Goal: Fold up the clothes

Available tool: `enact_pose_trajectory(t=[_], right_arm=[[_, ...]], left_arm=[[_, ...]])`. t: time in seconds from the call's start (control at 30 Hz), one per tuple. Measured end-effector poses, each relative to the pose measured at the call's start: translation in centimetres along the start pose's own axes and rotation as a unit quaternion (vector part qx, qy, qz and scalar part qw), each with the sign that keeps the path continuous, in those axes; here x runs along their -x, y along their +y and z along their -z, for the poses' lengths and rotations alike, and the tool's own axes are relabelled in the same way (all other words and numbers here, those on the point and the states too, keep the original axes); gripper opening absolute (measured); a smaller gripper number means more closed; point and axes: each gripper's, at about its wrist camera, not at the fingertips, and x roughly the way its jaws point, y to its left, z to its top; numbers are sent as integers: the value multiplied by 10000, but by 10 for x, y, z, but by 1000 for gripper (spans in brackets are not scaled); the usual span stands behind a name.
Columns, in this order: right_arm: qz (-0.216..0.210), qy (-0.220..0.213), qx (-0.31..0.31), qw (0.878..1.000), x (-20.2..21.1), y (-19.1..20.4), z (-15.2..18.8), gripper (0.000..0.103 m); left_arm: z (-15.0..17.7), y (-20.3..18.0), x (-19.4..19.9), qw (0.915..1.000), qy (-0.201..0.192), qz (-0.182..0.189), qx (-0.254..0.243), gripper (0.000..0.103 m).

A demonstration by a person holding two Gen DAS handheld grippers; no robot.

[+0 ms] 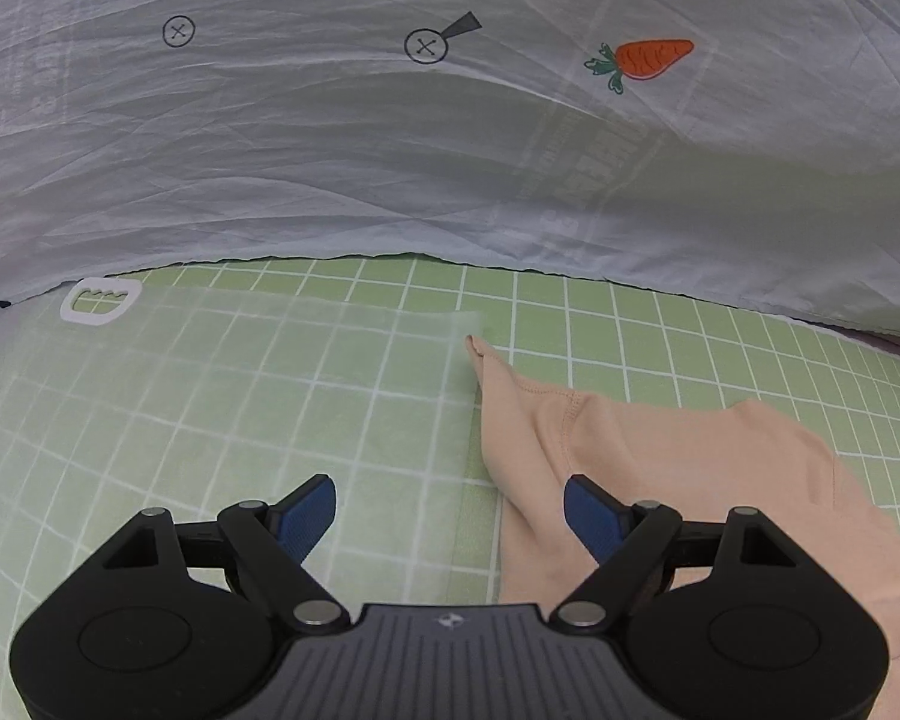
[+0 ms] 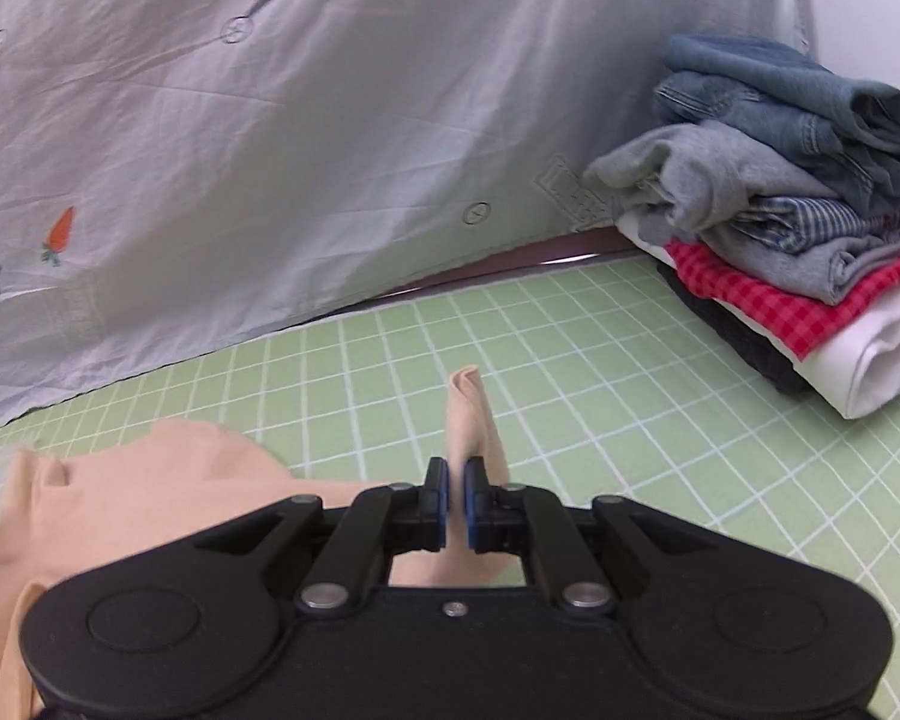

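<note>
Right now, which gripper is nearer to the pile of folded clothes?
Right. The right gripper, shut on the peach garment, sees the pile of folded clothes ahead, to its right; the left gripper view shows no pile.

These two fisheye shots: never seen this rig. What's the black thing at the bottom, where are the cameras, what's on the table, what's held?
No robot arm here: a person carries a handheld two-finger gripper in each hand, with a fisheye camera on each looking forward along the fingers. The black shape at the bottom is the gripper itself.

Left wrist view: the left gripper is open, with nothing pinched between its blue pads.

Right wrist view: the right gripper is shut on a fold of the peach garment, which sticks up past the fingers.

The surface is a green grid mat. On it lie the peach garment and, far right, a stack of folded clothes. A translucent sheet covers the mat's left. Behind hangs a white carrot-print cloth.
</note>
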Motion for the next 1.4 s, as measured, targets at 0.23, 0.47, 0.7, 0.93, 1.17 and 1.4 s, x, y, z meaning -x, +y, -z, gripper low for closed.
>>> enact_pose_trajectory(t=[0.23,0.47,0.7,0.93,1.17,1.4], right_arm=[[-1020,1041,398,9885,32,51,68,11],[-753,946,700,9902,70,30,82,74],[183,743,376,9964,77,-51,79,100],[1092,801,-117,9907,55,-119,72,102],[1684,1178,-595,9768,11,-161,70,102],[1687,1260,-682,9752,-4,-169,66,102]], left_arm=[[62,1,52,9997,139,154,88,84],[105,-21,79,9985,320,234,375,84],[119,-89,85,9979,350,524,124,84],[94,-169,74,9944,451,927,-222,85],[74,-248,56,9857,654,1357,-750,86],[94,-290,37,9746,1050,1621,-1138,87]])
